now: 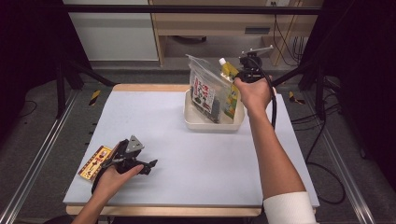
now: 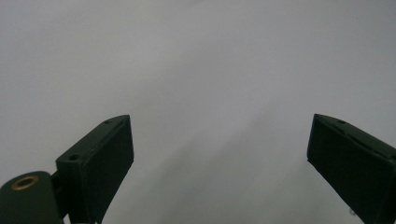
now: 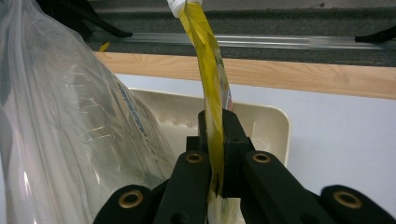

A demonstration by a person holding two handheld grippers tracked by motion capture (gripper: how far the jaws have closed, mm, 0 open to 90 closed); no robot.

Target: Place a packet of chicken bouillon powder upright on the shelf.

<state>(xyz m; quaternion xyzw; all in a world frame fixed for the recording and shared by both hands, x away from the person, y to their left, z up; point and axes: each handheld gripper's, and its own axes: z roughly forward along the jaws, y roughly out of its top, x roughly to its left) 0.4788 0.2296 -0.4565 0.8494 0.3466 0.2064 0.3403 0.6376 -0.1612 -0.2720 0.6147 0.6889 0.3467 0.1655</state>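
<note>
My right gripper (image 1: 239, 74) (image 3: 215, 122) is shut on a yellow spouted pouch (image 1: 229, 86) (image 3: 210, 79), pinching its thin edge above the cream tray (image 1: 212, 125) (image 3: 271, 126). The pouch stands upright with its white cap (image 1: 223, 61) on top. A clear zip bag (image 1: 205, 88) (image 3: 70, 140) with a dark printed pack inside leans in the same tray, just left of the pouch. My left gripper (image 1: 152, 165) (image 2: 219, 154) lies low on the grey mat at the front left, jaws wide apart with nothing between them.
A flat yellow and red packet (image 1: 95, 162) lies on the grey mat (image 1: 187, 154) just left of the left hand. The wooden table edge (image 3: 303, 74) runs behind the tray. Black frame posts and cables stand at both sides.
</note>
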